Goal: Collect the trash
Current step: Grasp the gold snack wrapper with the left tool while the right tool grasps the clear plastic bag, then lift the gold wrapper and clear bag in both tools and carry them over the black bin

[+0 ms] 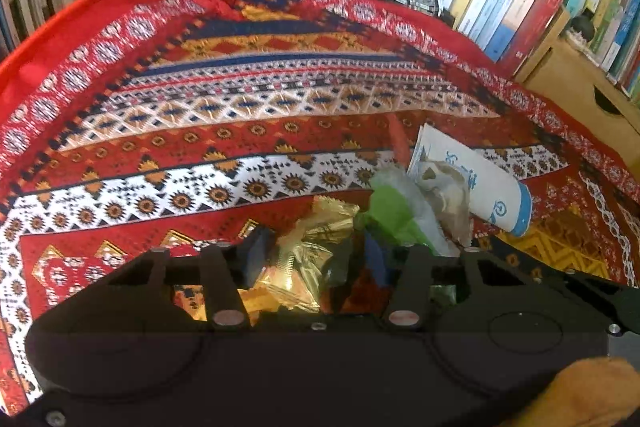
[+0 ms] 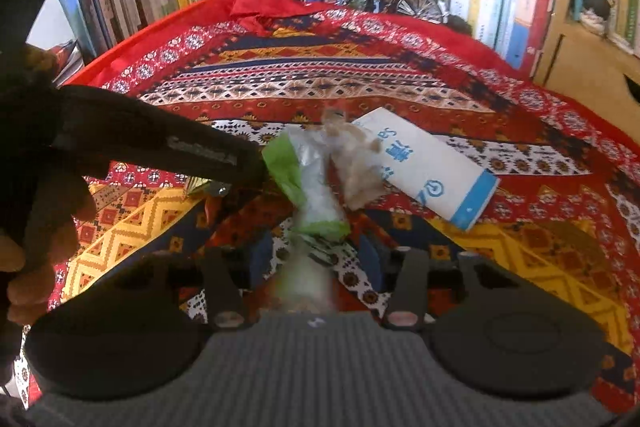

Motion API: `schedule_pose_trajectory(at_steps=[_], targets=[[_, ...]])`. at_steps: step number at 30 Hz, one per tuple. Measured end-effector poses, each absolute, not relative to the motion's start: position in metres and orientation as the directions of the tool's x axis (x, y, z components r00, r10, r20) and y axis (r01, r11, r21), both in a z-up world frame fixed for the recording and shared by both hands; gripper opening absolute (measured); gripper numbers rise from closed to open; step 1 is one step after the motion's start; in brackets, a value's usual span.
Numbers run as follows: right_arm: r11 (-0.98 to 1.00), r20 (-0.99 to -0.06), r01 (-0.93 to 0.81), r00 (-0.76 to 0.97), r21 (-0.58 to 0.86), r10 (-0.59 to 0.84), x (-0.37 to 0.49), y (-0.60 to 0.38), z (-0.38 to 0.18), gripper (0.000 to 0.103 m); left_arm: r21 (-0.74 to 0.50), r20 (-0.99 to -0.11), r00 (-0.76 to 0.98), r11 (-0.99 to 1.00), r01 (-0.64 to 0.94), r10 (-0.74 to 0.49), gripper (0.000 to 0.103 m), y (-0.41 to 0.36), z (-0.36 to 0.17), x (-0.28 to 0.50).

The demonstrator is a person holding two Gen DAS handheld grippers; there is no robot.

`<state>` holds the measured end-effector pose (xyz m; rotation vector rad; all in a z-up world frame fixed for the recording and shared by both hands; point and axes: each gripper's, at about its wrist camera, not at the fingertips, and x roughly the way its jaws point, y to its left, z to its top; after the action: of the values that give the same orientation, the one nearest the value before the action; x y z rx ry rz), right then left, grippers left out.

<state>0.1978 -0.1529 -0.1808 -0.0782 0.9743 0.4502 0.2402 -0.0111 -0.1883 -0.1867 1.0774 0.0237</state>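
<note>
My left gripper [image 1: 316, 259] jaws straddle the gold wrapper [image 1: 308, 259], my right gripper [image 2: 316, 259] jaws straddle the green-and-silver wrapper [image 2: 316, 195], lengthwise ahead; grip uncertain.

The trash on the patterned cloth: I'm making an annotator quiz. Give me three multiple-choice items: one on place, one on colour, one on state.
1. Where is the gold wrapper?
A. between the left gripper's fingers
B. on the bookshelf
C. under the model bicycle

2. What colours is the paper cup?
A. red and gold
B. white and blue
C. black

3. How does the cup sit?
A. upright
B. on its side
C. upside down

Answers: A, the foil shows between the pads; B, white wall with a blue band; B, its wall rests on the cloth.
</note>
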Motion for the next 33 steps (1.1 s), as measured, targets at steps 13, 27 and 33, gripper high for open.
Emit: schedule_pose_trajectory(at_steps=[13,27,33], targets=[[0.917,-0.794,-0.365,0.505,0.159,0.338,0.188,-0.167,-0.17,0.034,-0.102,-0.869,0.492,0.992,-0.08,-0.049,0.029,-0.028,-0.16,0.233],[0.939,-0.762,-0.317,0.573,0.133,0.301,0.16,-0.193,-0.136,0.034,-0.069,-0.872,0.488,0.996,-0.054,-0.034,0.029,-0.048,-0.131,0.205],[0.95,-0.747,-0.285,0.603,0.126,0.28,0.143,-0.196,-0.123,0.034,-0.08,-0.868,0.494,0.996,-0.045,-0.047,0.029,-0.052,-0.118,0.185]])
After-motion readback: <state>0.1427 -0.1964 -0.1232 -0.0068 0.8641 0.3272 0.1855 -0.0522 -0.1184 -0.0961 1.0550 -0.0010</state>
